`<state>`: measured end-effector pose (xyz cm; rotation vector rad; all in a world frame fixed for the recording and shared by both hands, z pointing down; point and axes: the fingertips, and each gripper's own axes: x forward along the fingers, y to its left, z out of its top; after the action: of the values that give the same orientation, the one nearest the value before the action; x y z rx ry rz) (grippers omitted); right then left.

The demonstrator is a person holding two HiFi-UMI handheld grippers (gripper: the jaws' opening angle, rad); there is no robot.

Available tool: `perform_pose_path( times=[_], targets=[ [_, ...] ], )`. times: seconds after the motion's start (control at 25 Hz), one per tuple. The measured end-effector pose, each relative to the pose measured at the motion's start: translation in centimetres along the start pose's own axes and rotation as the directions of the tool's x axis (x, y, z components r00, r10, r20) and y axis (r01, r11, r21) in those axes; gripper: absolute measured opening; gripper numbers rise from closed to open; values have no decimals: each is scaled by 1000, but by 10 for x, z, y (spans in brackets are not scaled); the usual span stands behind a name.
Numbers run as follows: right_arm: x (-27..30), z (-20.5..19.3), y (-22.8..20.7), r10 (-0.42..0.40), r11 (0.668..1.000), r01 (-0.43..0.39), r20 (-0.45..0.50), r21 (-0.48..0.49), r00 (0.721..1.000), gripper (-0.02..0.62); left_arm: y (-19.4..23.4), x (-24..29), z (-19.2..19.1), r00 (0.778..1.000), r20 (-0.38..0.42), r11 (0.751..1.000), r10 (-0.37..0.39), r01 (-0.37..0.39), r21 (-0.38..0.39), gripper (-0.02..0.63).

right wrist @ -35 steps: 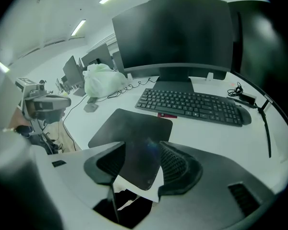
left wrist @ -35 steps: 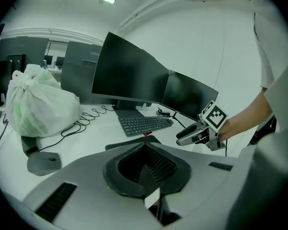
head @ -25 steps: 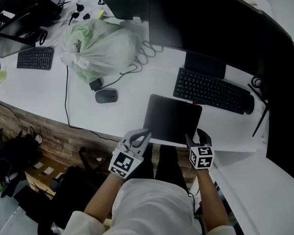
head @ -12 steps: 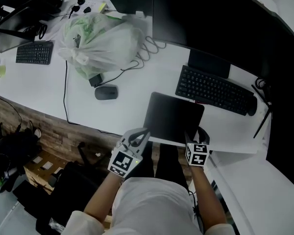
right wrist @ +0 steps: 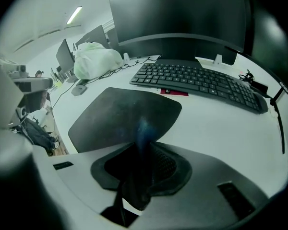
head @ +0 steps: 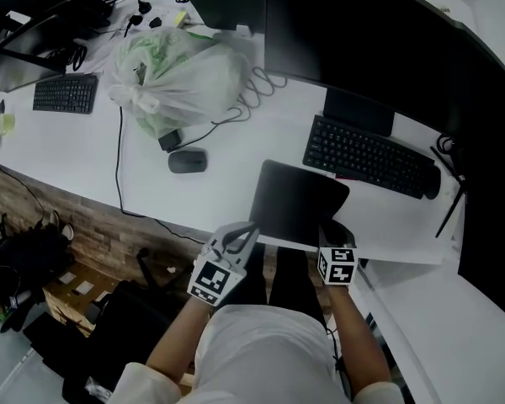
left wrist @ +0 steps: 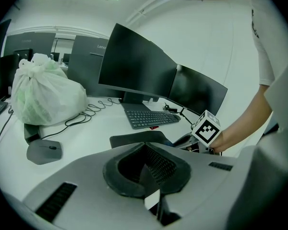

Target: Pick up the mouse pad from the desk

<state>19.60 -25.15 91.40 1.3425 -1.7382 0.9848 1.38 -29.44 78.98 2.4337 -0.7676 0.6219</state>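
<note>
The dark mouse pad (head: 296, 202) lies on the white desk (head: 227, 194) in front of the black keyboard (head: 366, 154). Its near edge overhangs the desk's front. My right gripper (head: 330, 236) is at the pad's near right corner. Its jaws have just been closing, and in the right gripper view the mouse pad (right wrist: 122, 114) runs in between the right gripper's (right wrist: 143, 128) jaws, gripped at its edge. My left gripper (head: 251, 227) hangs just off the desk's front edge, left of the pad, shut with nothing in it. The left gripper view shows the mouse pad (left wrist: 137, 139) beyond its jaws.
A grey mouse (head: 188, 161) with its cable lies left of the pad. Behind it sits a tied white plastic bag (head: 177, 78). Large dark monitors (head: 362, 40) stand at the back. A second keyboard (head: 65, 93) is at the far left. My legs are under the desk edge.
My right gripper has edged onto the pad's near right corner and its jaws have closed on it; that corner now looks slightly raised. The left gripper has stayed put.
</note>
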Motion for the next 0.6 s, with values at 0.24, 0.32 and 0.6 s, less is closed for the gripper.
perform_pose_path(
  times=[0.24, 0.32, 0.6],
  targets=[
    [-17, 15, 11, 46, 999, -46, 14, -24, 999, 64, 1, -18, 14, 999, 25, 1000, 19, -20, 18, 15],
    [-24, 21, 17, 62, 998, -61, 22, -32, 998, 57, 2, -25, 18, 999, 35, 1000, 24, -25, 18, 15],
    [-56, 46, 40, 108, 992, -104, 64, -69, 992, 50, 0, -53, 37, 996, 78, 999, 35, -37, 17, 15]
  ],
)
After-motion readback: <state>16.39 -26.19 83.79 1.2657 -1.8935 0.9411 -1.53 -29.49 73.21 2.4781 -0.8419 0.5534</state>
